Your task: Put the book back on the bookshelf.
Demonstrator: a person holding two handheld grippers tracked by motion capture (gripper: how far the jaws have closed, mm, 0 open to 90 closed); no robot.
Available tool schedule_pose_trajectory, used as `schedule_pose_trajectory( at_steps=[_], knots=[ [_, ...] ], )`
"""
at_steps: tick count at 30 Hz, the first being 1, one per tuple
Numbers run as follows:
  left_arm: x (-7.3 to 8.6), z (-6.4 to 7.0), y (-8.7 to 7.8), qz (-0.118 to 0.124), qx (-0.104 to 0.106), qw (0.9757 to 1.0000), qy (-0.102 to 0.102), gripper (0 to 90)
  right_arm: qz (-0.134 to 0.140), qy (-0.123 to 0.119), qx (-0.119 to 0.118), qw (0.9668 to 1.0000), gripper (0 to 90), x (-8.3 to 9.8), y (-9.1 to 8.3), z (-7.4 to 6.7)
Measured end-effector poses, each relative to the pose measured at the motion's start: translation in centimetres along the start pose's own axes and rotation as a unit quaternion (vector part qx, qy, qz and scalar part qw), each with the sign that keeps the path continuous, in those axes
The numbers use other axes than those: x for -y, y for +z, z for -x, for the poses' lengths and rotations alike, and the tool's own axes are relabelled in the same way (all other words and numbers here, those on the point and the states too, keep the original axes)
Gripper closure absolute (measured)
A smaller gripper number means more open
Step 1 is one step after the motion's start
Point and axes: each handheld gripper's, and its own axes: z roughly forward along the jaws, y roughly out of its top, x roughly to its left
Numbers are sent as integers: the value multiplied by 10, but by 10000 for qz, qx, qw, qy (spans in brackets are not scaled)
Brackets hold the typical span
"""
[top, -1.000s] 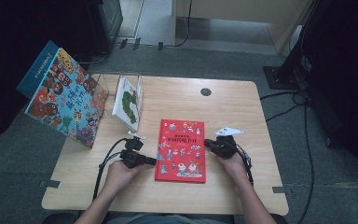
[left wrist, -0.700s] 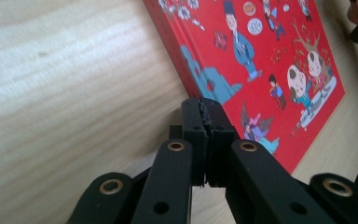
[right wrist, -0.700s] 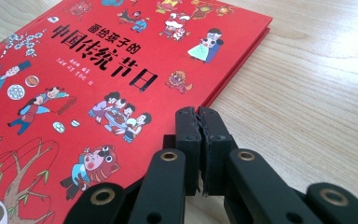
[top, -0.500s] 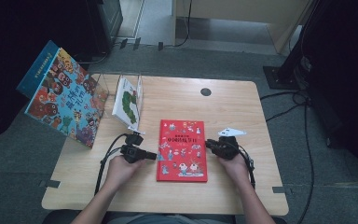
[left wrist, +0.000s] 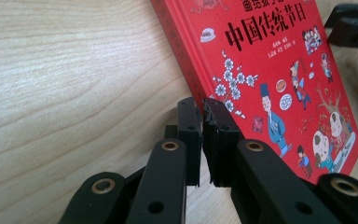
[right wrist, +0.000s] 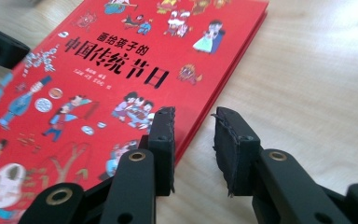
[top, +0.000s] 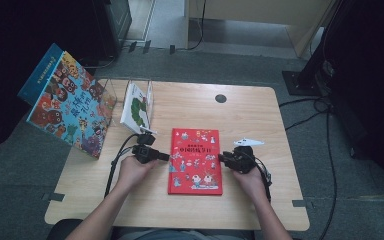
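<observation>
A flat red hardcover picture book (top: 195,161) with black Chinese title lettering lies face up on the light wooden table (top: 260,125), and everything else here is placed from it.

In the high view the left gripper (top: 161,156) points at the book's left edge and the right gripper (top: 224,158) at its right edge, each held in a hand (top: 134,170) coming from the near side; from up there the jaws are too small to read.

The left gripper view fills that in. The left gripper (left wrist: 203,109) has its two black jaws nearly together, with a thin slit between the pads and nothing in it. Its tips sit just at the book's spine-side edge, by the plum-blossom drawing on the cover. The other gripper's black tip shows at the far top corner, beyond the book.

The right gripper view shows the right gripper (right wrist: 193,122) loosened, its jaws having just been opening. A plain gap stands between them and they grasp nothing. One jaw hangs over the book's cover edge, the other over bare wood beside the book (right wrist: 121,70).

The high view alone gives the surroundings. Beyond the book's far-left corner stands a clear rack (top: 149,95) holding a white picture book with a green caterpillar (top: 136,107). Further left of that leans a large colourful cartoon-covered book (top: 70,107). A small dark round hole (top: 220,98) sits in the table beyond the red book.
</observation>
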Motion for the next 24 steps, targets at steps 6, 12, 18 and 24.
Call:
schedule_pose_trajectory(
  at_steps=[6,12,18,24],
  knots=[
    [-1,4,2,-13,-70,10000,66,870,-480,626,-101,9968,689,-6,-2,0],
    [-1,9,7,43,-6,10000,44,878,-1007,1077,-152,9890,699,-18,1,2],
    [2,18,13,-16,76,9999,121,886,-1241,1523,-132,9804,688,-26,2,13],
    [2,20,17,33,134,9998,121,885,-1499,1667,-190,9744,682,-33,3,23]
  ],
)
